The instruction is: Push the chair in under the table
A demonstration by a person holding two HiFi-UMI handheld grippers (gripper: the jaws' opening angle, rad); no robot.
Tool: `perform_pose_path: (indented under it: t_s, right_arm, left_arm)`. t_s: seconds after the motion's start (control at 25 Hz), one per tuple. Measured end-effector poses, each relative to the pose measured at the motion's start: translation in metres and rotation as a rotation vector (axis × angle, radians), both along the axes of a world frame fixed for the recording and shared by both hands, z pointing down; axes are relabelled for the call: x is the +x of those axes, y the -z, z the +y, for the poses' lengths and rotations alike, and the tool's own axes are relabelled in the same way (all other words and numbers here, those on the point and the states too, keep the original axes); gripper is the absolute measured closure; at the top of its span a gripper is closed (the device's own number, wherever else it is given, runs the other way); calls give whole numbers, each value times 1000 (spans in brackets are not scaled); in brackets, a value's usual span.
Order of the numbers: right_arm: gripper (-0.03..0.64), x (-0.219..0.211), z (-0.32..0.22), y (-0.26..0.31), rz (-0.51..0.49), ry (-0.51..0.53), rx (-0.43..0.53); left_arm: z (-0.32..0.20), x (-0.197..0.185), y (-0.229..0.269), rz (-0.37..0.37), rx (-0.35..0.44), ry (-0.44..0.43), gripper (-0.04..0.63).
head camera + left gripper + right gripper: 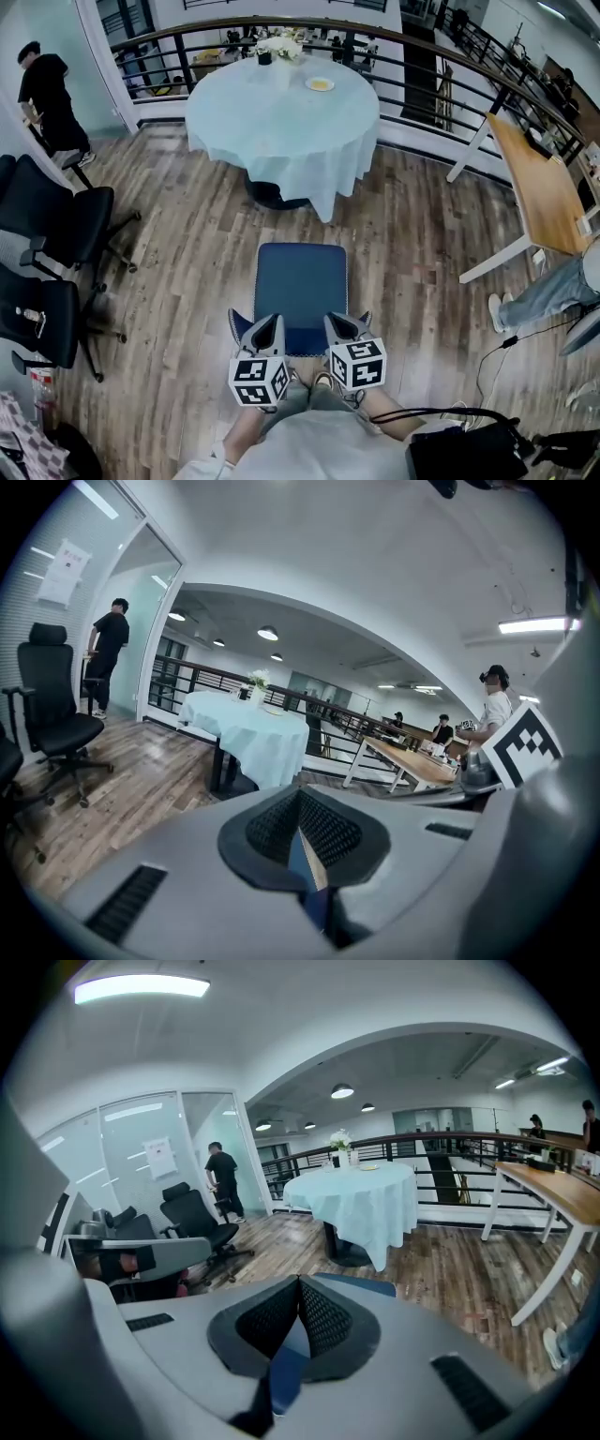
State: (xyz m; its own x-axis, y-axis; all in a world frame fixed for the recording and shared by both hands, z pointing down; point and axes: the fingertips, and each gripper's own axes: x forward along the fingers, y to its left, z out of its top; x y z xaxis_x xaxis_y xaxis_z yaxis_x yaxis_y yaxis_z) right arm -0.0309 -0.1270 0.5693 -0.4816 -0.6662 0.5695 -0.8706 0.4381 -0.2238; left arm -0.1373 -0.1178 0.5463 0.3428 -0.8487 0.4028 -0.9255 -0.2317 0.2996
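Note:
A blue chair (301,286) stands on the wood floor, a gap away from the round table (281,117) draped in a pale blue cloth. My left gripper (275,322) and right gripper (333,322) sit side by side at the chair's near edge, both shut with their tips together. In the left gripper view the left gripper (300,795) points toward the table (248,733), and only a blue sliver of chair shows under the jaws. In the right gripper view the right gripper (300,1282) is over the blue chair (364,1285), with the table (361,1194) beyond. Whether either touches the chair is hidden.
Black office chairs (58,225) stand at the left. A wooden desk (539,187) with white legs is at the right, and a person's leg (544,295) is beside it. A dark railing (422,58) curves behind the table. A person (45,94) stands far left. Flowers (279,47) and a plate (320,84) are on the table.

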Motion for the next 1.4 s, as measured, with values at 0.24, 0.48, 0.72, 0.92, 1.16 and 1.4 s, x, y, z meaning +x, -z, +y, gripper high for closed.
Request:
perform_pose_path:
  t_s: [0.24, 0.48, 0.72, 0.92, 1.16, 1.4]
  right_arm:
    - [600, -3, 6, -15, 35, 140, -35]
    - [594, -11, 26, -30, -12, 226, -111]
    - [433, -15, 43, -44, -25, 377, -215]
    - [380, -15, 64, -51, 50, 600, -279]
    - [380, -14, 88, -73, 220, 802, -291]
    - [383, -5, 88, -105, 418, 880, -289]
  left_arm:
    - [4, 11, -10, -64, -38, -79, 592]
    - [18, 22, -33, -47, -138, -207, 468]
    - [36, 41, -54, -123, -242, -471, 357]
    - [61, 47, -73, -403, -304, -838, 330]
    - [74, 51, -102, -528, -362, -1004, 330]
    - [79, 53, -124, -668, -409, -1063, 335]
